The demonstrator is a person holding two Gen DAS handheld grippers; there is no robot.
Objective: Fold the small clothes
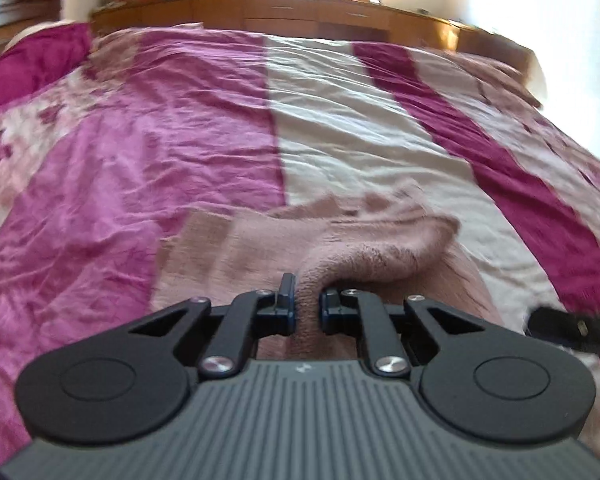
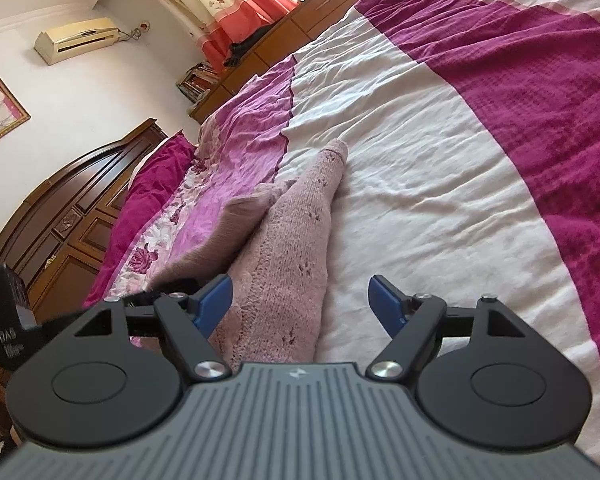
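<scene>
On the bed, across a crinkled quilt of pink, cream and magenta stripes, lies a dusty-pink knit garment, soft and fuzzy, with small eyelet holes scattered through the weave. In the right wrist view it is a long tapering shape, broad at 6 o'clock by the tool and narrowing to a rounded tip at about 12 o'clock, its long axis running straight away from the camera along the cream stripe. A second fold or limb of it lifts off toward 10 o'clock, ending beside the left gripper; this part is blurred, so its exact form is unclear.

In the left wrist view the knit bunches into a thick ridge, and the left gripper's blue-tipped jaws are pressed on a pinch of that fabric. The right gripper stands spread wide, its left finger touching the knit's edge, the other over bare quilt.

A carved dark wooden headboard stands at 9 o'clock.
</scene>
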